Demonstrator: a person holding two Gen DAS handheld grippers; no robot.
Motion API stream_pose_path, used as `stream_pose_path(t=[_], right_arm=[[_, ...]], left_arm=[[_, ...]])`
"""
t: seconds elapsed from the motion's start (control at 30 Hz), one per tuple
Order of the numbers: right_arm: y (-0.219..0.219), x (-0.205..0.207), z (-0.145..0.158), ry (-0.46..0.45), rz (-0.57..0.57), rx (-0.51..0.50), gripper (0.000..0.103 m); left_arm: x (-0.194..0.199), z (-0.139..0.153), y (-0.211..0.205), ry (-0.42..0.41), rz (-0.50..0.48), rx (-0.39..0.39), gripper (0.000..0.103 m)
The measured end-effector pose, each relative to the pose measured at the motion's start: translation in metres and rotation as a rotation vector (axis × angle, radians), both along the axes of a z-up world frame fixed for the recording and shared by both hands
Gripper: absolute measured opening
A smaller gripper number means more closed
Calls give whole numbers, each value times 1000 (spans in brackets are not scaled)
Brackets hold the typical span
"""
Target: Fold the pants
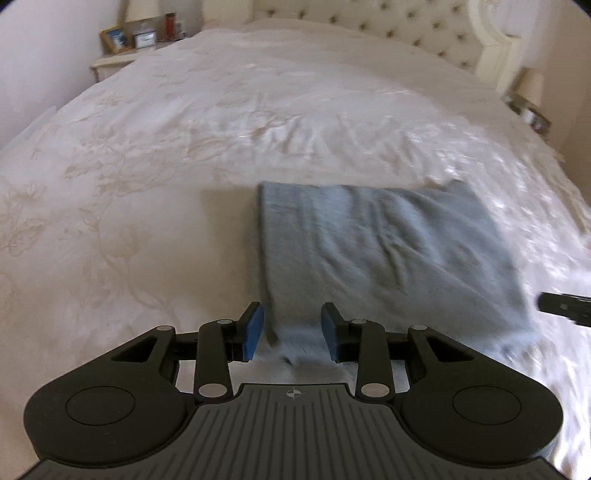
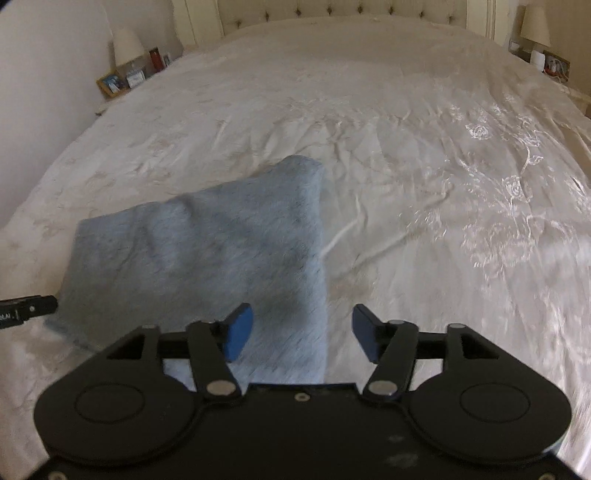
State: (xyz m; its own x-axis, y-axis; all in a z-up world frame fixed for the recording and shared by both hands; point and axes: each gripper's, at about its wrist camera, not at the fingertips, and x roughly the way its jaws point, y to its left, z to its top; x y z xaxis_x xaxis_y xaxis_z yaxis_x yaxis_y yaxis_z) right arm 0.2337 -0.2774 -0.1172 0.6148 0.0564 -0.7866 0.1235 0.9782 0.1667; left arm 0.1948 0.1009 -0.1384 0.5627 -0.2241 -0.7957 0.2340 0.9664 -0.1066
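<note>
Grey-blue pants (image 1: 388,251) lie folded into a thick rectangle on the white bedspread (image 1: 166,140). My left gripper (image 1: 292,332) hangs over their near left corner. Its blue pads (image 1: 254,332) stand apart, with the cloth's corner in the gap and no pad pressing on it. In the right wrist view the pants (image 2: 207,251) fill the left middle. My right gripper (image 2: 301,334) stands wide open over their right edge, one pad above the cloth and the other above the bedspread (image 2: 424,166). Each gripper's tip shows at the edge of the other's view: right gripper (image 1: 565,308), left gripper (image 2: 26,310).
A tufted headboard (image 1: 406,26) closes the far end of the bed. A nightstand (image 1: 118,55) with a lamp, a picture frame and small items stands at the far left. Another lamp (image 2: 535,26) stands at the far right. Motion blur smears the right side.
</note>
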Motion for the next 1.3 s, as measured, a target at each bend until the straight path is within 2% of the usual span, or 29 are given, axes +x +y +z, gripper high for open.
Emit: stream_pose_path(t=[0.07, 0.13, 0.2, 0.27, 0.33, 0.5, 0.67, 0.83, 0.93, 1.07, 1.3], right_arm=[[11, -16, 6, -22, -6, 19, 77], [19, -32, 13, -43, -19, 42, 83], [27, -49, 22, -56, -35, 63, 94], [37, -65, 31, -66, -32, 75, 102], [46, -81, 41, -71, -21, 72, 103], [63, -112, 61, -58, 12, 59, 103], [70, -135, 79, -60, 8, 33, 103], [72, -152, 104, -113, 4, 22, 103], [70, -151, 108, -104, -16, 20, 103], [70, -145, 104, -44, -53, -19, 103], [77, -142, 118, -66, -89, -116, 103]], left_arm=[[-14, 6, -2, 12, -35, -8, 36], [-27, 9, -6, 24, -56, -17, 44], [-43, 12, -8, 41, -68, -30, 46], [-60, 16, -8, 55, -73, -39, 54], [-75, 21, -8, 54, -70, -38, 68], [-102, 35, -5, 49, -63, -33, 76], [-121, 57, 0, 11, -25, -41, 77], [-127, 80, 3, -44, 10, -69, 77], [-127, 85, -1, -50, 1, -60, 77], [-129, 86, -5, -64, -9, -45, 76], [-123, 101, -12, -96, 22, -54, 75]])
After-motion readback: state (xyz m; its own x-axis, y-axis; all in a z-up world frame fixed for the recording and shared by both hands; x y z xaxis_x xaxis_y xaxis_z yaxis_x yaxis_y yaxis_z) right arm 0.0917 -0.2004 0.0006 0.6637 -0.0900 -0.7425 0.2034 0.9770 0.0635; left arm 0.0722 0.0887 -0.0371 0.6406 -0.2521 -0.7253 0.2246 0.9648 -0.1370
